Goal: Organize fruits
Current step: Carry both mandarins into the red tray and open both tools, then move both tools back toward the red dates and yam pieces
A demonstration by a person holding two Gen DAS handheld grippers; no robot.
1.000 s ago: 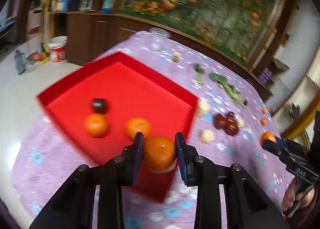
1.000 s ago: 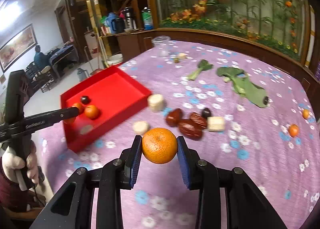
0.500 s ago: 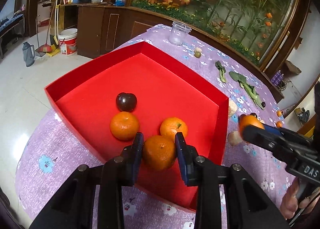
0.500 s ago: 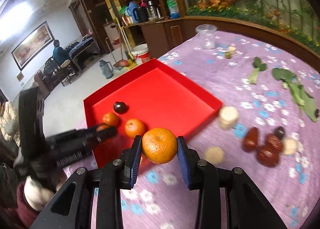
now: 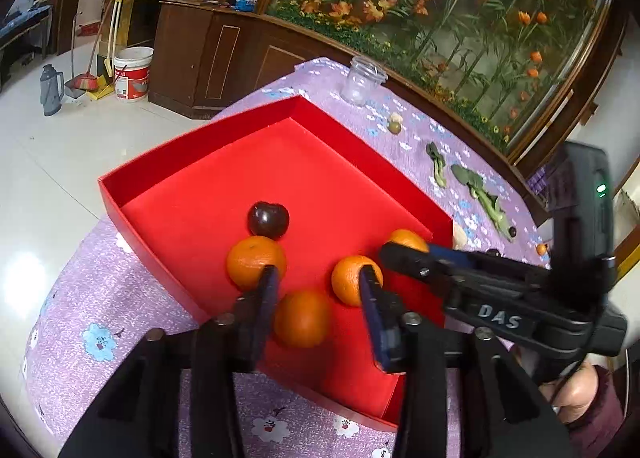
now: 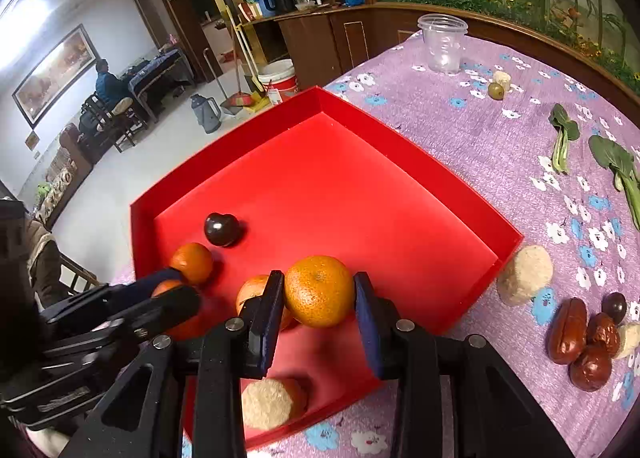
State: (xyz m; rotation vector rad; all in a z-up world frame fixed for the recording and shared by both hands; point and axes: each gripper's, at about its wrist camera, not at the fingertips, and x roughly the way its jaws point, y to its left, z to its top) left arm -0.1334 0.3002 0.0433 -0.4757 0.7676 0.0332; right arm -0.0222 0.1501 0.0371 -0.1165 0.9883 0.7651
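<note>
- Over the near corner of the red tray [image 5: 208, 162], the left claw [image 5: 318, 298] hangs with its jaws opening; the orange [image 5: 302, 318] between them lies on the tray floor, its left side at the left pad and clear of the right one, so this looks like a release in progress.
- The spreading jaws suggest the fruit is being set down among its kind, not dropped from height.
- At about 3 o'clock of the left claw, the right claw [image 6: 318, 300] is clamped on a second orange [image 6: 318, 290], pads pressed to both sides, held above the tray's near half. I judge it is being carried in to join the others.
- Inside the tray, in the left wrist view: one orange [image 5: 256, 260] at 11 o'clock of the released fruit, another [image 5: 352, 278] at 1 o'clock, and a dark round fruit [image 5: 268, 220] just beyond, touching or nearly touching the 11 o'clock orange. All crowd the near corner; the far half is bare.
- On the purple flowered bench [image 6: 460, 118] outside the tray: a pale round piece [image 6: 524, 274] against the tray's right wall, another pale piece [image 6: 270, 402] below the right claw (in or outside the tray, I cannot tell), brown dates [image 6: 580, 342] at 3 o'clock, leafy greens [image 6: 616, 166] at 2 o'clock, and a clear plastic cup [image 6: 442, 42] at 12 o'clock, apparently empty.
</note>
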